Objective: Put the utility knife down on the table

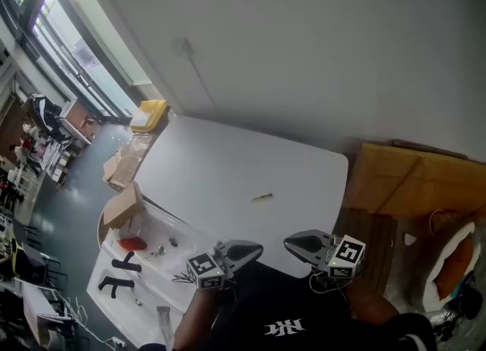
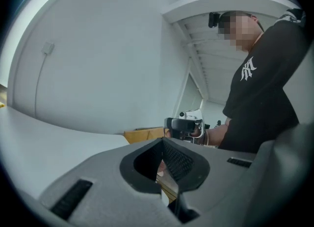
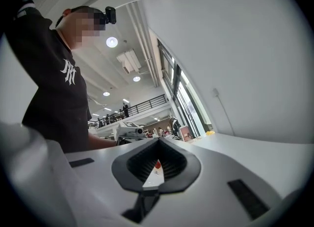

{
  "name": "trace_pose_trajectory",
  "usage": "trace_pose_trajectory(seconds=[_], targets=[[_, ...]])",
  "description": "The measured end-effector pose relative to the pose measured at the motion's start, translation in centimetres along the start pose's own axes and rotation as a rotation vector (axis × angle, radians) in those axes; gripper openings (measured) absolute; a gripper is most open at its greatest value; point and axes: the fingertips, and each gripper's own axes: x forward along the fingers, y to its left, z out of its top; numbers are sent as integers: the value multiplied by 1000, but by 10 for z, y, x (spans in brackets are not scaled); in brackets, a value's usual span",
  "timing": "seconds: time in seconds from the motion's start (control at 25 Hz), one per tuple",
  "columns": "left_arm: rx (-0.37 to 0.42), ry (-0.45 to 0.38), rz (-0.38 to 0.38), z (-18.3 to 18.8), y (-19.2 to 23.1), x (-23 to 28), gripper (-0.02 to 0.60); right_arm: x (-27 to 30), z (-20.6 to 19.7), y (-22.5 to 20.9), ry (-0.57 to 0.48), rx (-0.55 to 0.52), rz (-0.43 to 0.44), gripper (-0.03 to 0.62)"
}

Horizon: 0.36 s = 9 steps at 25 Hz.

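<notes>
The person holds both grippers low, close in front of the black shirt [image 1: 285, 319], with the tips turned inward so that they point at each other. The left gripper [image 1: 254, 251] has its jaws together with nothing between them; its own view shows only a thin slit between the dark pads [image 2: 179, 162]. The right gripper [image 1: 292, 243] is the same, jaws closed and empty, near the left one but not touching it. The utility knife [image 1: 262, 197] lies flat on the white table [image 1: 220, 159], ahead of the gap between the two grippers and well apart from both. To the left of the left gripper stands a cardboard box [image 1: 124, 205], and below it a white tray [image 1: 163, 228] holds a red object [image 1: 132, 243].
</notes>
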Motion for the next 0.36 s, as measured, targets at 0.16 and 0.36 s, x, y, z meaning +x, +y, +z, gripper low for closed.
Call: trace_pose_trajectory(seconds=[0.16, 0.36], targets=[[34, -13, -13, 8, -10, -15, 5, 5, -3, 16, -16, -1, 12, 3], [71, -10, -53, 8, -15, -34, 5, 17, -9, 34, -43, 18, -13, 3]])
